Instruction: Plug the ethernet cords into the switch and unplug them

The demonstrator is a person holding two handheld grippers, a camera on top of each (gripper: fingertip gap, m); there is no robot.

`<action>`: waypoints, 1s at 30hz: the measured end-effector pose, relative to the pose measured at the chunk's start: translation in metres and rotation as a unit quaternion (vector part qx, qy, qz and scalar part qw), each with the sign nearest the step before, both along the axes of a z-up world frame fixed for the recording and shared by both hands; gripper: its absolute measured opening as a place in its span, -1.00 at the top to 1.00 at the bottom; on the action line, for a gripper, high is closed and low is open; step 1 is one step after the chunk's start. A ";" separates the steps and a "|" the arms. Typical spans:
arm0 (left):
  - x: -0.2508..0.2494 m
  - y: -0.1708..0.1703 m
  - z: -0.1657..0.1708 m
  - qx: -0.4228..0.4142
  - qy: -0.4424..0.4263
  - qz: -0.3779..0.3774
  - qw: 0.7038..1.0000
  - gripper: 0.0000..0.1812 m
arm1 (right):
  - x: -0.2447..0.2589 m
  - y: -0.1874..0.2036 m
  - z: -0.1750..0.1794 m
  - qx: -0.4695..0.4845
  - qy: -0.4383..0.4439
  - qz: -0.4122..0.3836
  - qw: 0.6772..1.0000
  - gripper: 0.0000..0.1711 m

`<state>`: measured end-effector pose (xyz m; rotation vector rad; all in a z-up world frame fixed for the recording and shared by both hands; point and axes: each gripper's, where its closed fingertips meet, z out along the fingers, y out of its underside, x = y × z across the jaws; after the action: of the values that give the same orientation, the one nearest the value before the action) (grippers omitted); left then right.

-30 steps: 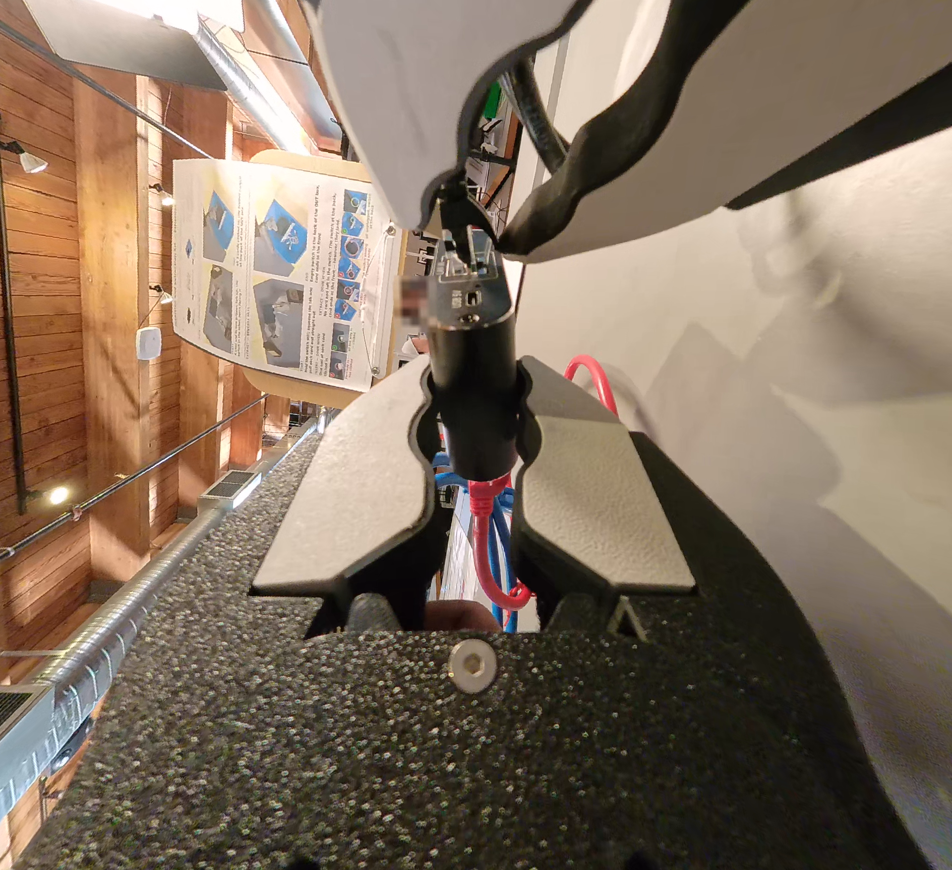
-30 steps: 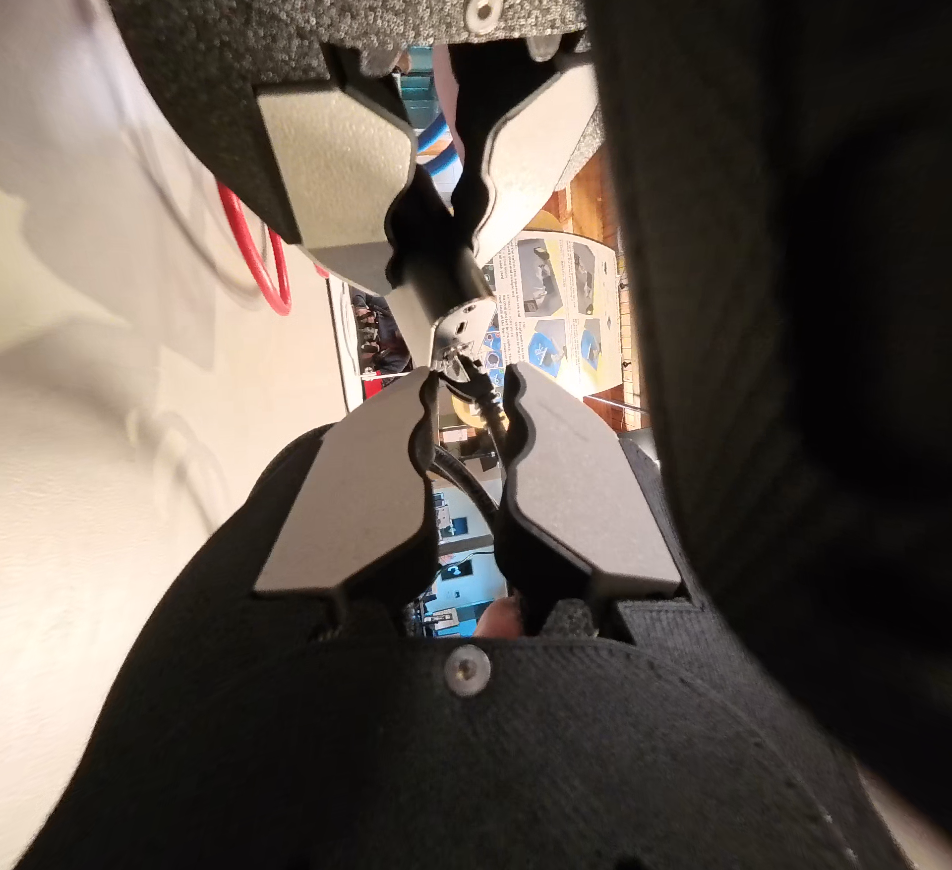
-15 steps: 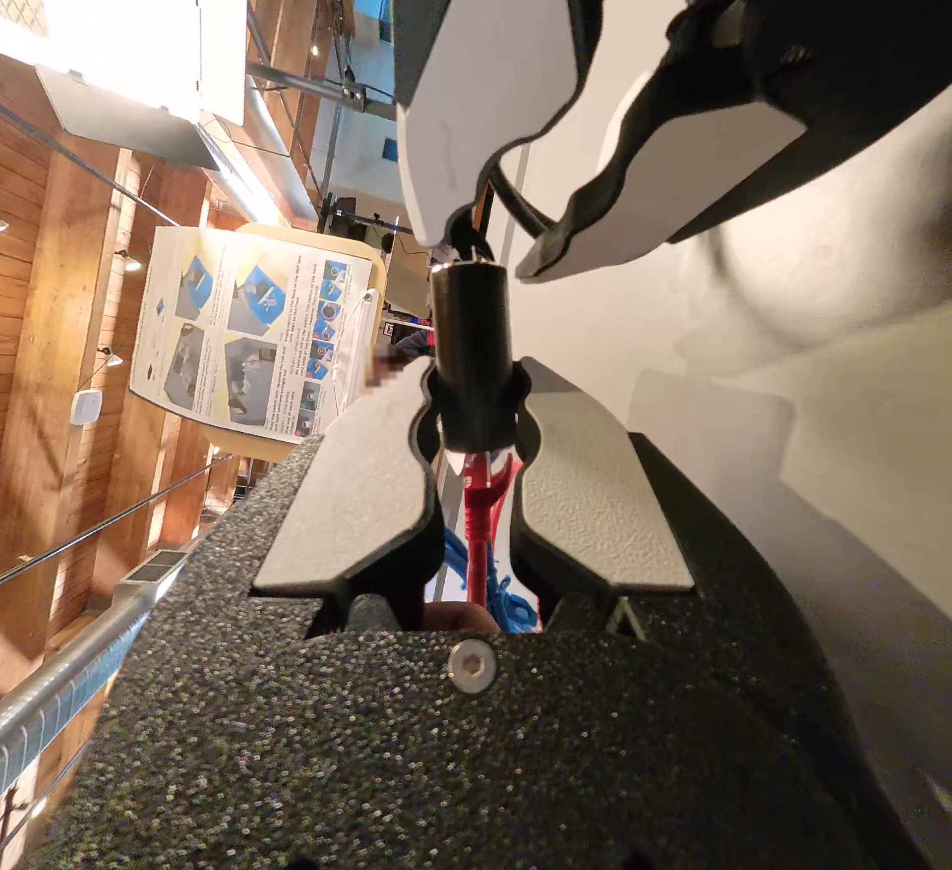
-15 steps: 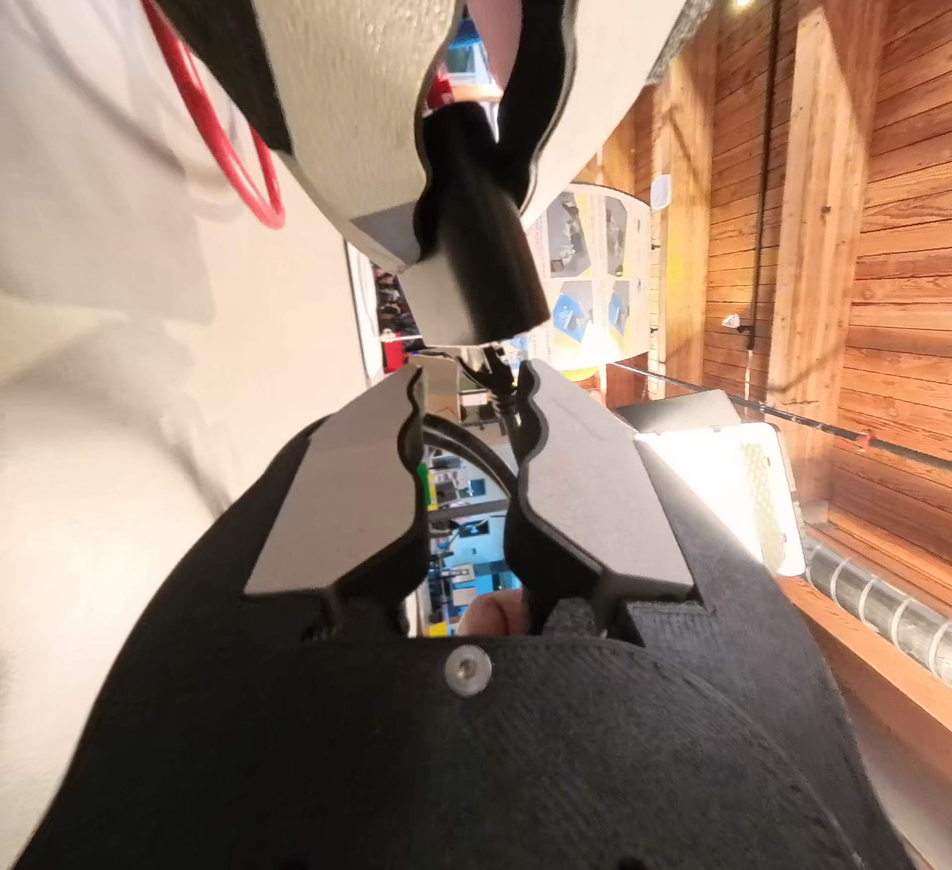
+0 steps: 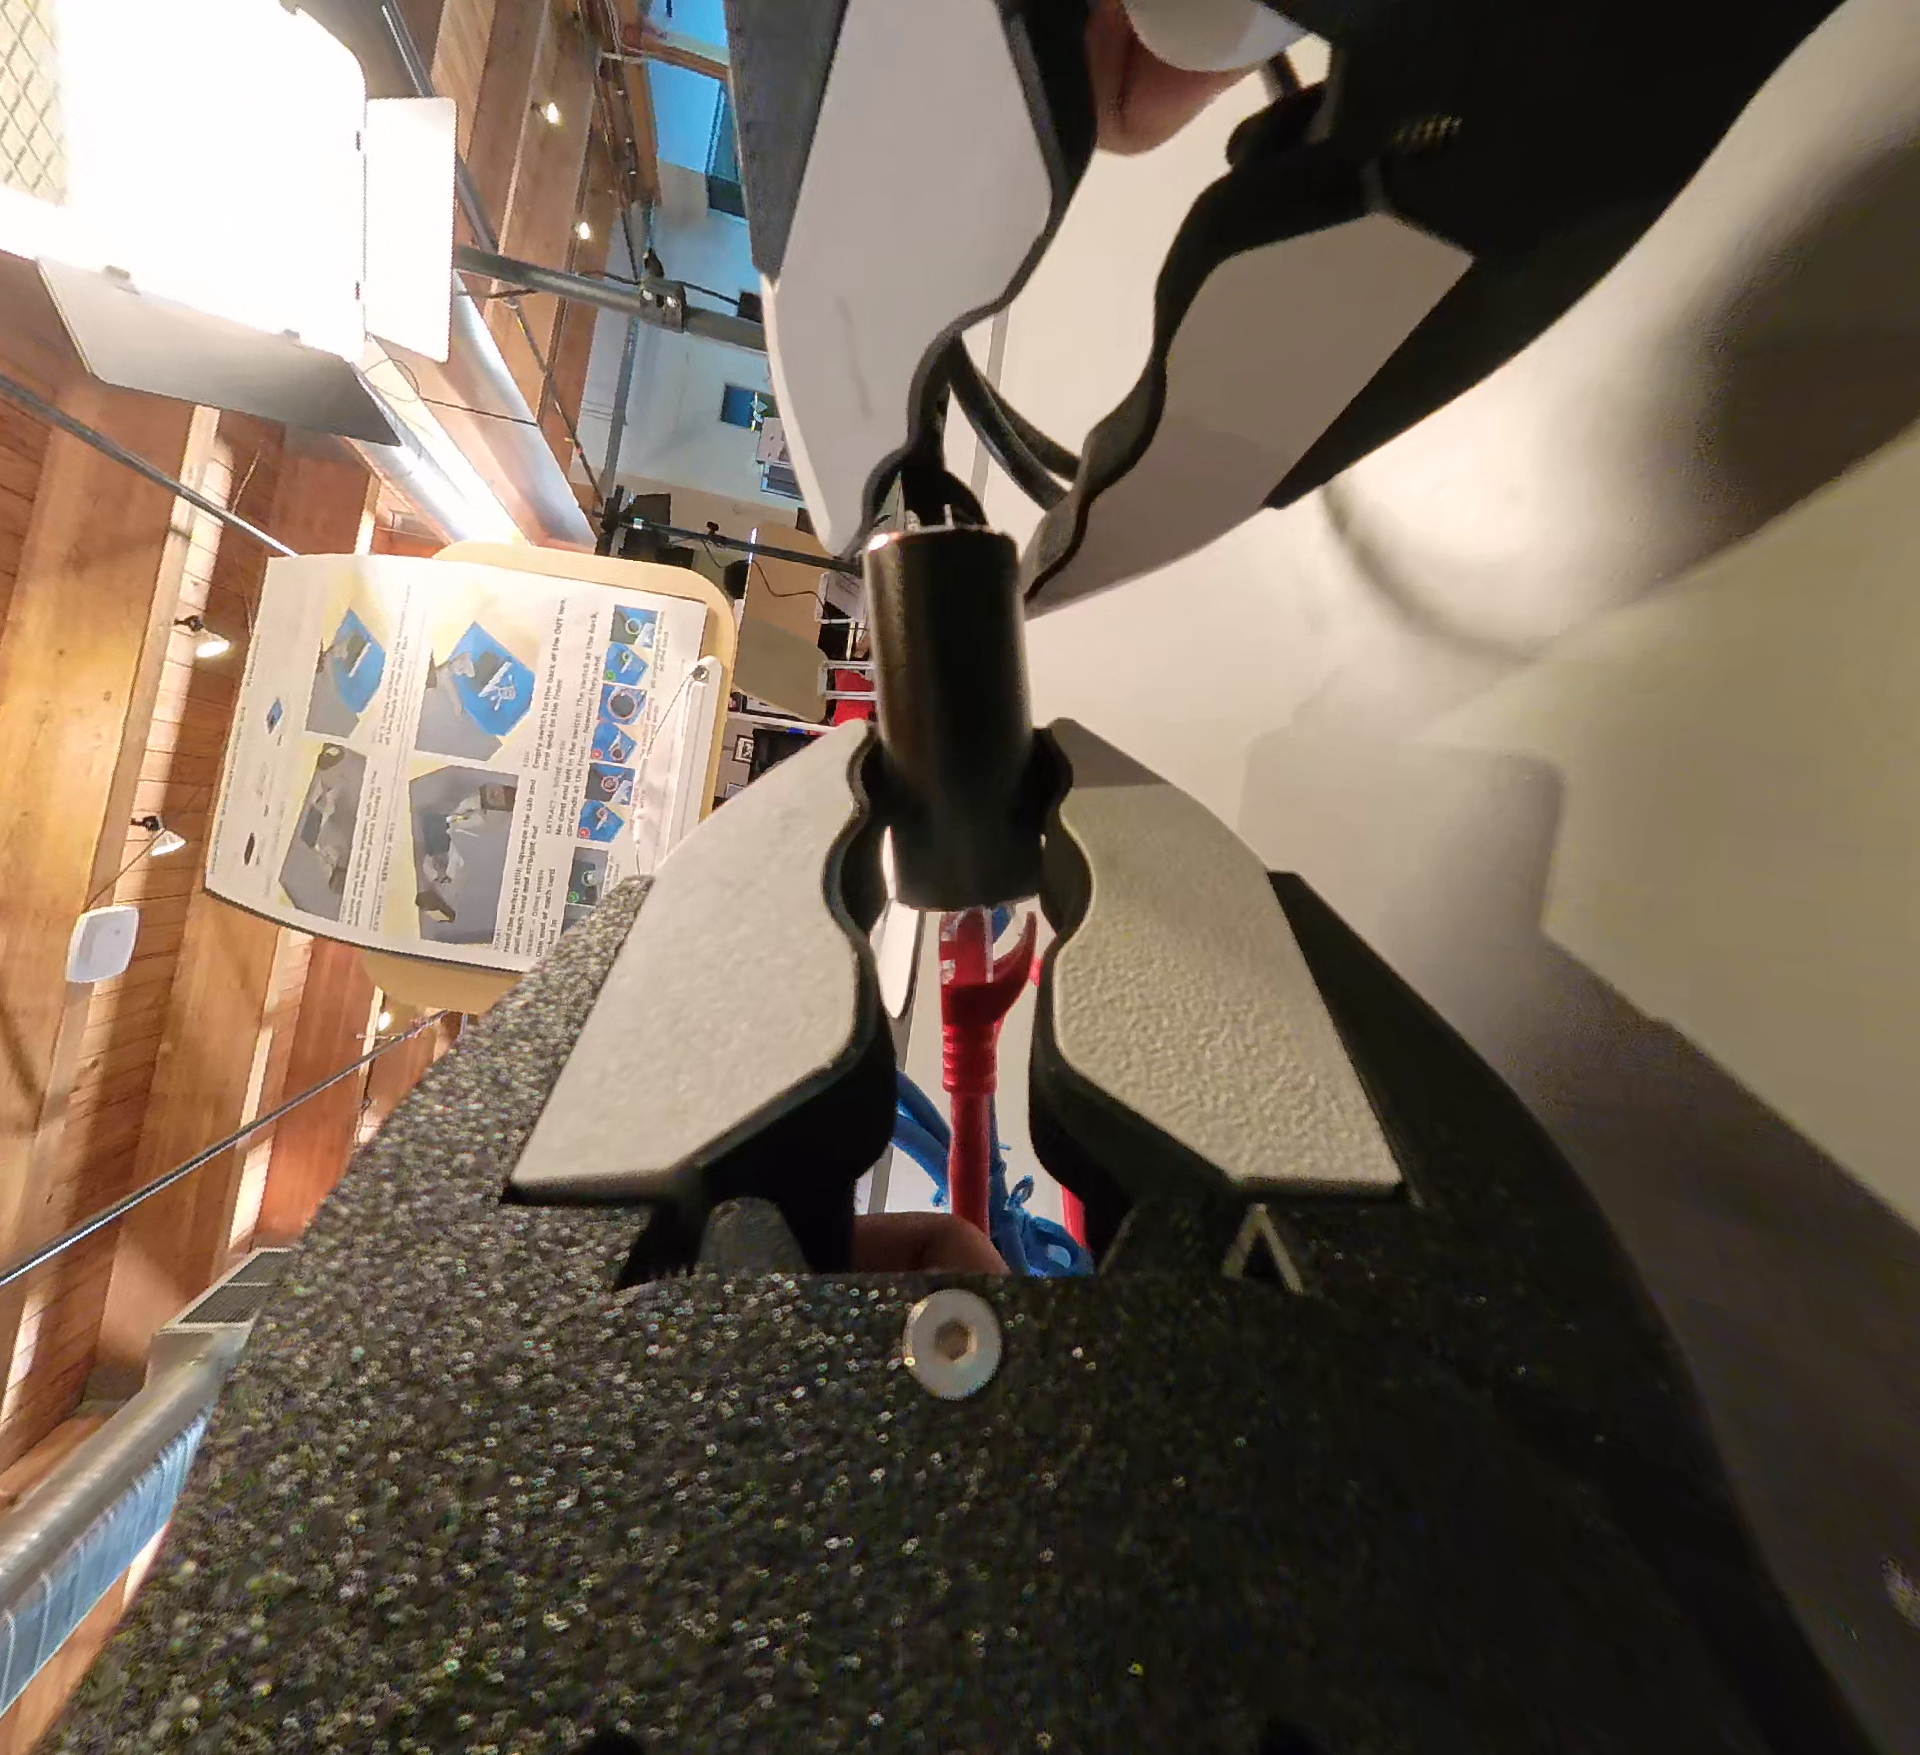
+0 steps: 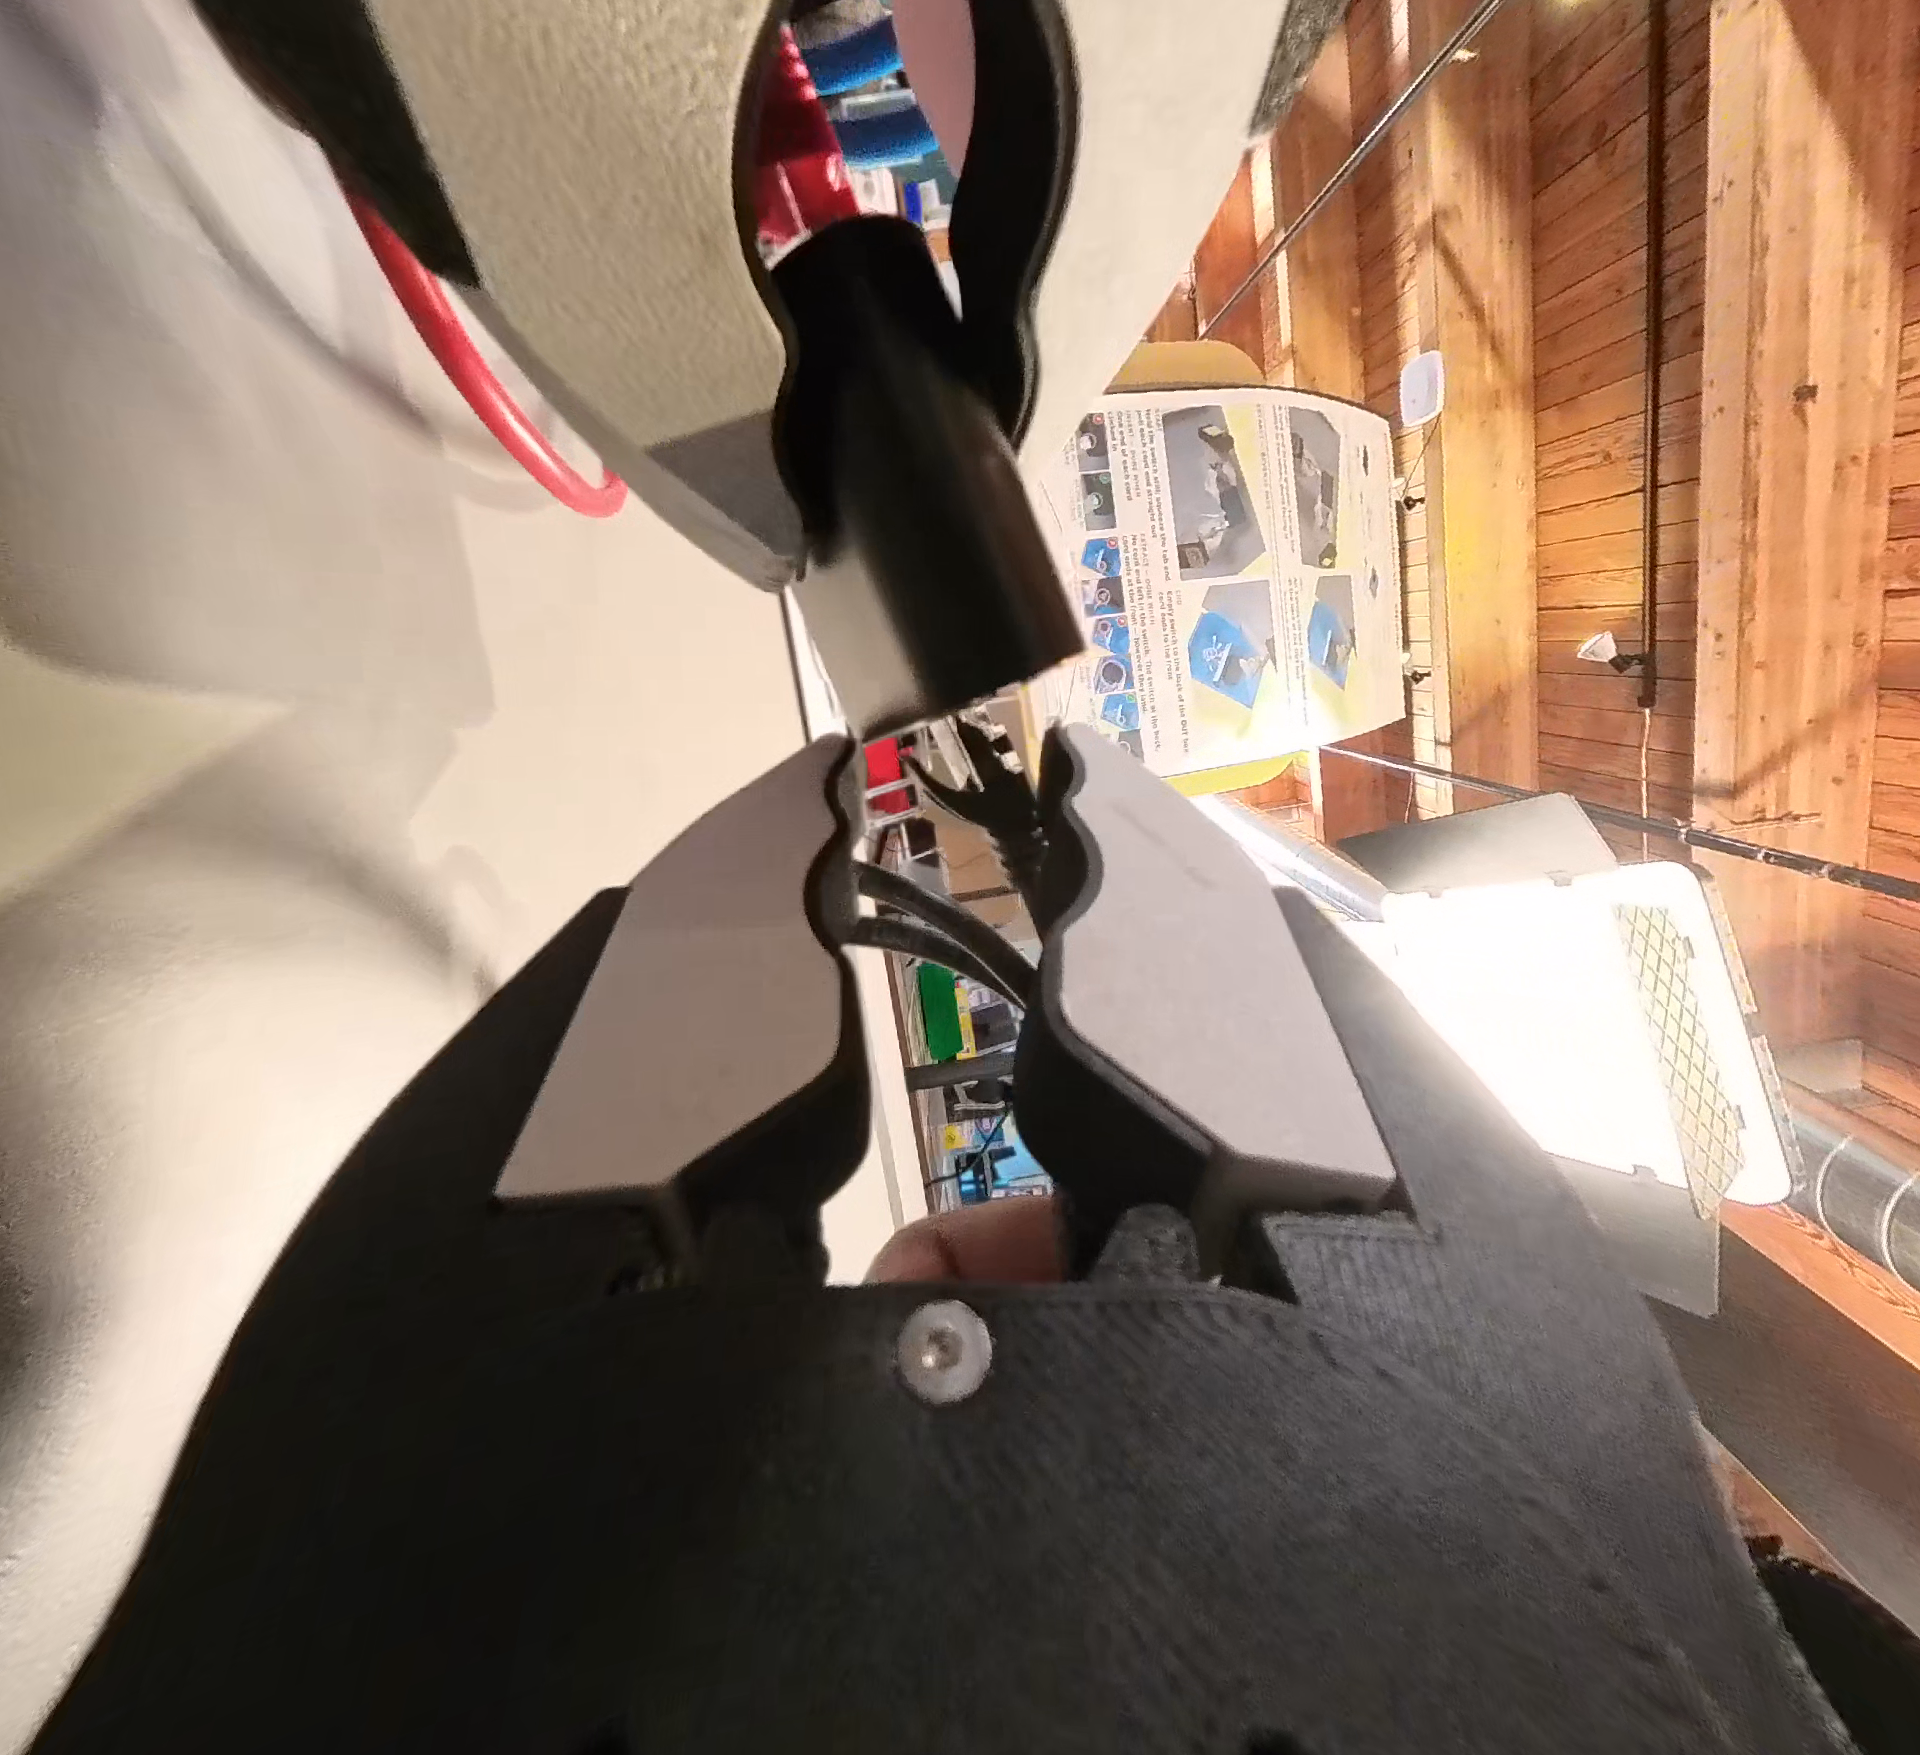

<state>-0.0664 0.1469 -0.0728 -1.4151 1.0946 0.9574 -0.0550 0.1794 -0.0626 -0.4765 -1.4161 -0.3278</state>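
A flat white surface (image 5: pixel 1621 687) is seen along the right of the left wrist view and along the left of the right wrist view (image 6: pixel 260 926). It is plain and matt, and soft grey shadows are cast across it. A straight edge of it is shown in the right wrist view. A red cord (image 6: pixel 488 396) is seen as a loop against the surface; contact with it cannot be confirmed.
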 end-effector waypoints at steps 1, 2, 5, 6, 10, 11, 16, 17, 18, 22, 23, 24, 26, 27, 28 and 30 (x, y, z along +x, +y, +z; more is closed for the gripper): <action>0.000 0.000 0.000 0.000 -0.001 -0.001 1.000 0.71 | 0.000 0.000 0.000 -0.004 -0.002 0.000 1.000 0.65; 0.001 0.000 -0.001 -0.001 -0.002 -0.003 1.000 0.71 | 0.001 0.000 0.000 -0.013 -0.002 0.001 1.000 0.67; 0.006 -0.002 0.002 0.006 -0.019 -0.017 1.000 0.70 | 0.003 0.003 0.003 -0.042 0.007 -0.003 0.999 0.74; 0.009 -0.003 0.005 0.009 -0.030 -0.028 0.999 0.70 | 0.003 0.004 0.004 -0.058 0.012 -0.002 0.998 0.74; 0.020 -0.011 0.019 0.032 -0.080 -0.069 0.994 0.70 | 0.007 0.012 0.007 -0.118 0.035 -0.005 0.992 0.74; 0.021 -0.012 0.023 0.038 -0.093 -0.075 0.992 0.70 | 0.008 0.014 0.008 -0.133 0.040 -0.005 0.990 0.74; 0.016 -0.011 0.028 0.062 -0.086 -0.057 0.993 0.67 | 0.012 0.017 0.010 -0.167 0.052 -0.002 0.985 0.75; 0.015 -0.009 0.027 0.064 -0.073 -0.047 0.994 0.66 | 0.012 0.017 0.010 -0.167 0.051 -0.002 0.985 0.75; 0.013 -0.007 0.025 0.067 -0.061 -0.036 0.995 0.63 | 0.012 0.016 0.009 -0.166 0.049 -0.001 0.985 0.75; 0.002 0.001 0.019 0.073 -0.001 0.019 0.997 0.56 | 0.010 0.009 0.007 -0.162 0.038 0.015 0.986 0.75; 0.000 0.003 0.017 0.072 0.014 0.029 0.997 0.57 | 0.009 0.008 0.006 -0.161 0.035 0.017 0.986 0.75; -0.001 0.004 0.015 0.070 0.026 0.036 0.997 0.58 | 0.009 0.007 0.006 -0.160 0.033 0.020 0.986 0.76; -0.001 0.006 0.014 0.077 0.035 0.042 0.996 0.67 | 0.009 0.007 0.004 -0.155 0.027 0.022 0.987 0.76; -0.001 0.006 0.015 0.078 0.033 0.042 0.995 0.67 | 0.010 0.007 0.004 -0.153 0.026 0.024 0.988 0.76; 0.000 0.005 0.015 0.077 0.030 0.042 0.996 0.68 | 0.010 0.007 0.005 -0.153 0.027 0.027 0.988 0.76; 0.000 0.005 0.014 0.065 0.017 0.047 0.997 0.70 | 0.011 0.007 0.006 -0.147 0.030 0.030 0.988 0.75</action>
<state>-0.0663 0.1523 -0.0589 -1.3577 0.9786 1.1043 -0.0443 0.1859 -0.0569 -0.6768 -1.4231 -0.0539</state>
